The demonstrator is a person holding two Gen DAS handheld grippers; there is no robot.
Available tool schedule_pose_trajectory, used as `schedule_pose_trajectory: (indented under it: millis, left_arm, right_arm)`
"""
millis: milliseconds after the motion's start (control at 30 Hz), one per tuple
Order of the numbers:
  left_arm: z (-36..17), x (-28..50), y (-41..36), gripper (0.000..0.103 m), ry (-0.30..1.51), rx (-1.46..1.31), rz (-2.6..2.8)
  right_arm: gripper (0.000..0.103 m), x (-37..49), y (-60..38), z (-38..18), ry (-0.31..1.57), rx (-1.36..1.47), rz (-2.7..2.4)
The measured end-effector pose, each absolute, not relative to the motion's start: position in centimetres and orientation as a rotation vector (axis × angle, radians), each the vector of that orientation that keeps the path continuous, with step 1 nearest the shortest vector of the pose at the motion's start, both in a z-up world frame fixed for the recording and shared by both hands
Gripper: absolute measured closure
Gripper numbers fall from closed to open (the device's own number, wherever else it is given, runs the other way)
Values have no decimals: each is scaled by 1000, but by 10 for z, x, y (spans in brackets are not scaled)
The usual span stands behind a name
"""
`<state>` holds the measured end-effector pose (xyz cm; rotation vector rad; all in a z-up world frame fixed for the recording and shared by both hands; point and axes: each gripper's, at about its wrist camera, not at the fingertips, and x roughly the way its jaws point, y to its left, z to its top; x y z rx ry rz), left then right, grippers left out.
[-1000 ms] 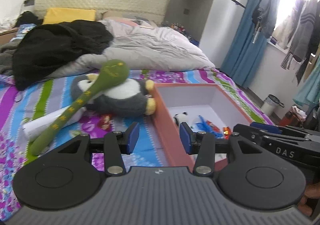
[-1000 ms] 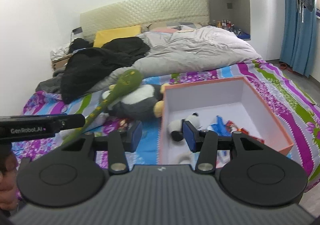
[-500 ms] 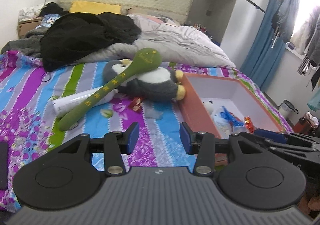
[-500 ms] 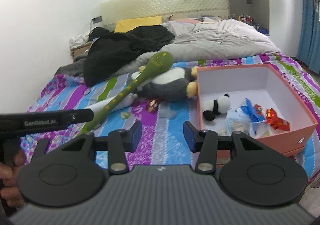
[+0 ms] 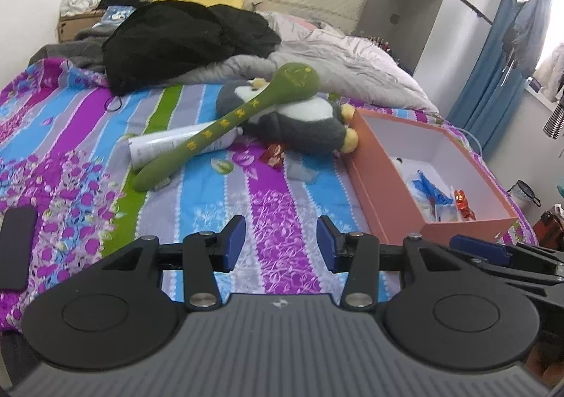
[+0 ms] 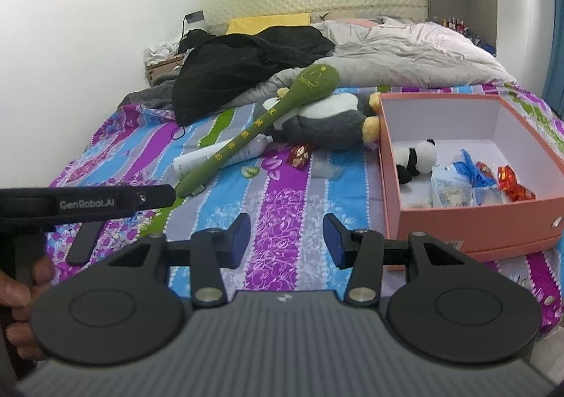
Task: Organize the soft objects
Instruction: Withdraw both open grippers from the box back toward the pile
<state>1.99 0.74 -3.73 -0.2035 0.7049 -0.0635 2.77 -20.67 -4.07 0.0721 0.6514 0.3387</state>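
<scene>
- On the bed (image 5: pixel 88 136), with its striped floral sheet, an orange box (image 6: pixel 469 224) stands as the landmark; its inside is white.
- Inside the box lie a small panda toy (image 6: pixel 416 159), blue-and-white packets (image 6: pixel 454 187) and a red wrapper (image 6: pixel 513 183).
- Just left of the box lies a grey-and-white penguin plush (image 6: pixel 328 123), its yellow feet touching the box's wall.
- A long green plush stick (image 5: pixel 229 130) leans across the penguin, its round head up, its tail farther left of the box.
- Under the stick, left of the box, lies a white tube (image 5: pixel 172 146).
- Between penguin and box front sits a small red candy wrapper (image 6: pixel 299 155).
- Left gripper (image 5: pixel 278 242) hangs released over the sheet, left of the box's near corner, nothing between its blue pads.
- Right gripper (image 6: pixel 287 238) hangs likewise released and empty, beside the box's front wall.
- Far behind the box lie black clothes (image 5: pixel 183 37) and a grey quilt (image 6: pixel 405 55).
</scene>
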Motion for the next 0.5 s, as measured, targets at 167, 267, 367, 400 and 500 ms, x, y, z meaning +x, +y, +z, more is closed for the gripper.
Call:
schedule_pose_trajectory:
  millis: [167, 267, 367, 400, 500]
  left_arm:
    - [-46, 22, 12, 52, 725, -210, -63]
    - [-51, 28, 15, 52, 733, -216, -61]
    - [-57, 36, 17, 52, 743, -219, -56]
    - [-58, 39, 18, 52, 747, -221, -53]
    - [-65, 50, 21, 52, 761, -231, -48]
  right_arm:
    - [55, 30, -202, -48, 668, 67, 333]
    - [55, 35, -201, -53, 679, 72, 326]
    - [55, 41, -199, -58, 690, 64, 316]
    - [55, 44, -198, -60, 693, 62, 316]
    - [55, 53, -196, -64, 702, 52, 314]
